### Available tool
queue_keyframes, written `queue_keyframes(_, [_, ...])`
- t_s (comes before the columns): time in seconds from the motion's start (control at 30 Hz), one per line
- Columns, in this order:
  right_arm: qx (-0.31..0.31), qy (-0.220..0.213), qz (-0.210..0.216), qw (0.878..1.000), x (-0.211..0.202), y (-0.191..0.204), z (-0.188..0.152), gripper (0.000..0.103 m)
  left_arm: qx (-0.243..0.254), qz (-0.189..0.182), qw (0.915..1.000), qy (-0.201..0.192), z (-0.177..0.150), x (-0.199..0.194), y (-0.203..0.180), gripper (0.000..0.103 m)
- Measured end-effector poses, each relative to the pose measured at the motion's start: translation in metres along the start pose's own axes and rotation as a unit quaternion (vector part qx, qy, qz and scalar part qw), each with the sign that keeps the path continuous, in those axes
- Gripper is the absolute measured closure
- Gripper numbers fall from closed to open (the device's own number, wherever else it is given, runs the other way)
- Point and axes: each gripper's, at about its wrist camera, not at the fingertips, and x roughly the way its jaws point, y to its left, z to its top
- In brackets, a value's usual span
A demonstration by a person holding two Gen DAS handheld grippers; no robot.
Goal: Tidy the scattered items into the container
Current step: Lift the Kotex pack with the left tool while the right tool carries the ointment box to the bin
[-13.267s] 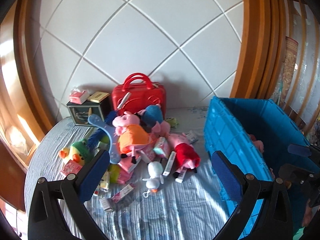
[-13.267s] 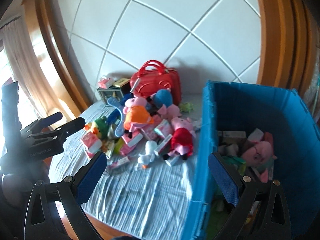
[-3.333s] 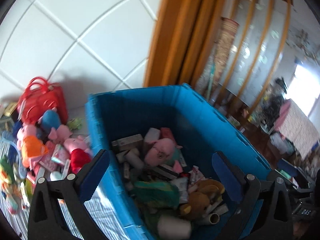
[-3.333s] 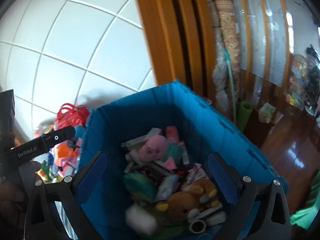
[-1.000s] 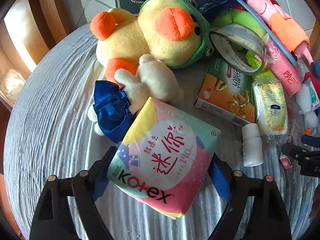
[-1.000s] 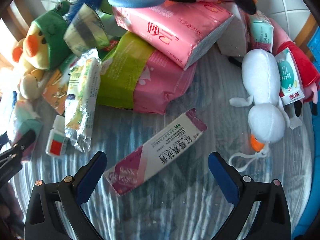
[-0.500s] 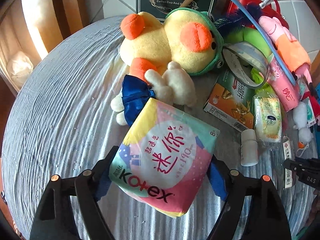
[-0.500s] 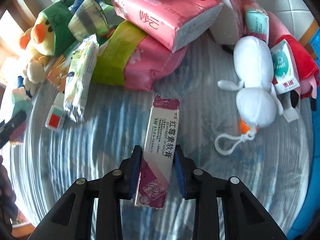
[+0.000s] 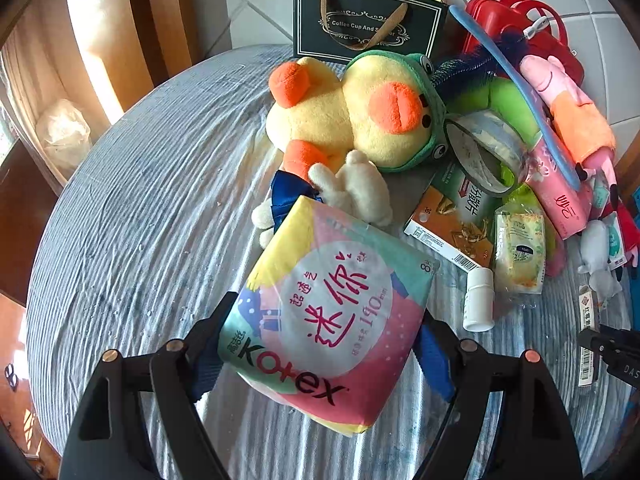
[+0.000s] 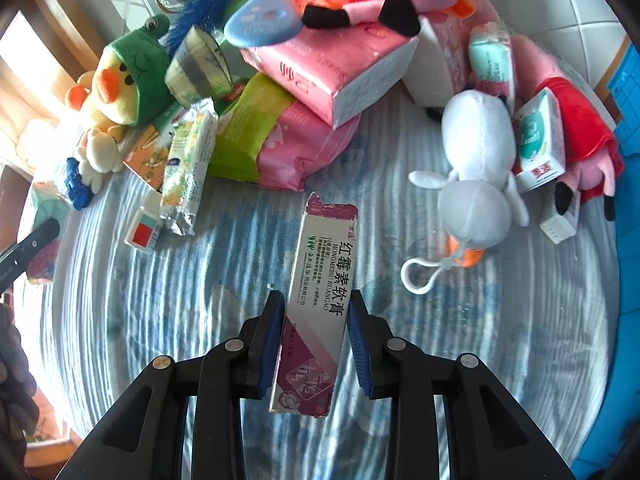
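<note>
Gripping a Kotex pack (image 9: 328, 312), the left gripper (image 9: 320, 340) holds it clear of the toy pile (image 10: 360, 60), while the right gripper (image 10: 316, 340) pinches an ointment box (image 10: 316, 308), both seemingly bound for the blue container (image 10: 626, 80) right of that pile.

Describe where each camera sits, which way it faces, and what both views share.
Left wrist: on the left hand-held gripper, looking down its fingers at the Kotex pack it clamps; the right hand-held gripper's tip shows at the right edge.
Right wrist: on the right hand-held gripper, looking down at the ointment box it clamps; the left tool intrudes at the left edge.
Shared: duck plush, white bottle, striped cloth.
</note>
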Motion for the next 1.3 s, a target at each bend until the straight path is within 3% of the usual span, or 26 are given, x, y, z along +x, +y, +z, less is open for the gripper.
queue_keyframes(0.57, [-0.034,-0.063,0.018,0.997,-0.068,0.000,-0.010,0.072,0.004,0.026,0.9983,-0.051,0.007,-0.086,-0.038,0.023])
queue_keyframes(1.3, [-0.083,-0.134,0.036,0.987,-0.183,-0.059,-0.025,0.072,-0.018,0.017,0.9921,-0.123,0.013,-0.210,-0.103,0.023])
